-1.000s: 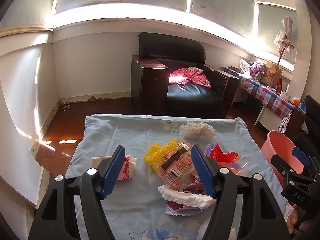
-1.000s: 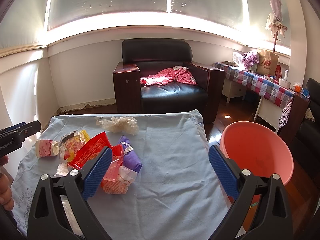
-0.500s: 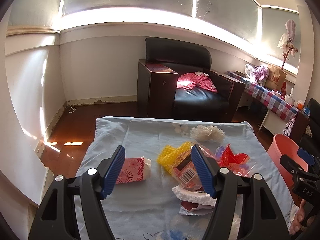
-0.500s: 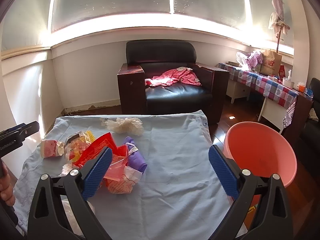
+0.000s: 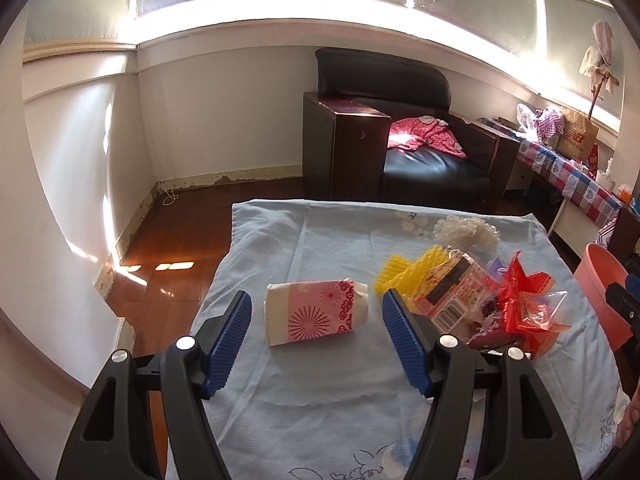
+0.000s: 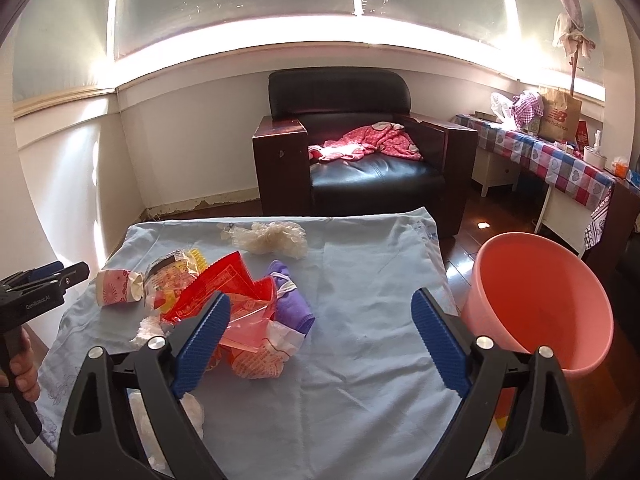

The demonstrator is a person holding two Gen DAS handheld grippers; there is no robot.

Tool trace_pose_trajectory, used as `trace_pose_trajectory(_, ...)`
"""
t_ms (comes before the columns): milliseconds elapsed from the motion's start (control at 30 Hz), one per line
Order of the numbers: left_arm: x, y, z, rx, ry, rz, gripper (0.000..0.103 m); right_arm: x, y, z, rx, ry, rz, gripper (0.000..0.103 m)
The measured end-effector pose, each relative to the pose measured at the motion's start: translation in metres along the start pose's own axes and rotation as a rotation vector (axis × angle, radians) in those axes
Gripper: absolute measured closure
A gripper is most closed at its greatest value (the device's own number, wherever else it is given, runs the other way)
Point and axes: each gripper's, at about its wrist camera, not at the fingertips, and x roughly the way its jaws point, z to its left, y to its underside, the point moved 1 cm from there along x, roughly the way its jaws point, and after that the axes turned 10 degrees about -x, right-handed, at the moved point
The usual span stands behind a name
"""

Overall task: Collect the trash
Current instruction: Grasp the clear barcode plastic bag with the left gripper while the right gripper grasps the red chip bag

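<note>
Trash pieces [image 6: 224, 292], perhaps eight; one basin [image 6: 536, 300].

bench cover [image 5: 328, 400]: pale blue woven cloth, matt, lightly creased, faint printed motifs near the front edge
pink carton [image 5: 316, 312]: paper, matt, printed red starburst pattern
red wrapper [image 6: 224, 284]: thin plastic film, glossy, crumpled
snack packet [image 5: 452, 296]: clear glossy plastic film with a printed label
yellow piece [image 5: 404, 272]: plastic, ribbed, semi-gloss
clear wad [image 6: 272, 238]: translucent crinkled plastic, bubbly texture
purple item [image 6: 290, 300]: soft cloth-like, matt
basin [image 6: 540, 300]: salmon-pink plastic, smooth, low sheen
left tool [image 5: 316, 340]: ridged blue rubbery pads, black matt plastic frame, bright metal screw heads
armchair [image 6: 372, 168]: black leather-like, glossy; dark polished wood arms
floor [image 5: 180, 240]: wood, glossy
</note>
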Motion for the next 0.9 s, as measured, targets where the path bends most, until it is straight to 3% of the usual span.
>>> trace_pose_trajectory(233,0.034,-0.004,0.026,-0.08,-0.026,0.078,0.038,0.006,0.002,0.0,0.001,-0.018,0.017,0.011)
trace_pose_trajectory(333,0.043,-0.007,0.031,-0.124,-0.031,0.114,0.048,0.007,0.002,0.0,-0.001,-0.02,0.023,0.011)
trace_pose_trajectory(433,0.027,-0.016,0.024,-0.184,0.085,0.077,0.052,0.009,0.002,0.0,0.003,-0.029,0.028,0.011)
trace_pose_trajectory(567,0.021,-0.021,-0.011,-0.079,0.178,0.082,0.052,0.015,0.001,0.004,0.009,-0.066,0.043,0.012)
trace_pose_trajectory(667,0.03,-0.017,-0.033,-0.055,0.246,0.143,0.051,0.015,0.003,0.008,-0.007,-0.084,0.045,0.012)
trace_pose_trajectory(800,0.045,-0.009,-0.056,-0.053,0.296,0.221,0.044,0.014,0.003,0.009,-0.012,-0.106,0.046,0.013)
trace_pose_trajectory(900,0.059,-0.004,-0.066,-0.047,0.273,0.243,0.039,0.015,0.003,0.008,-0.011,-0.118,0.049,0.013)
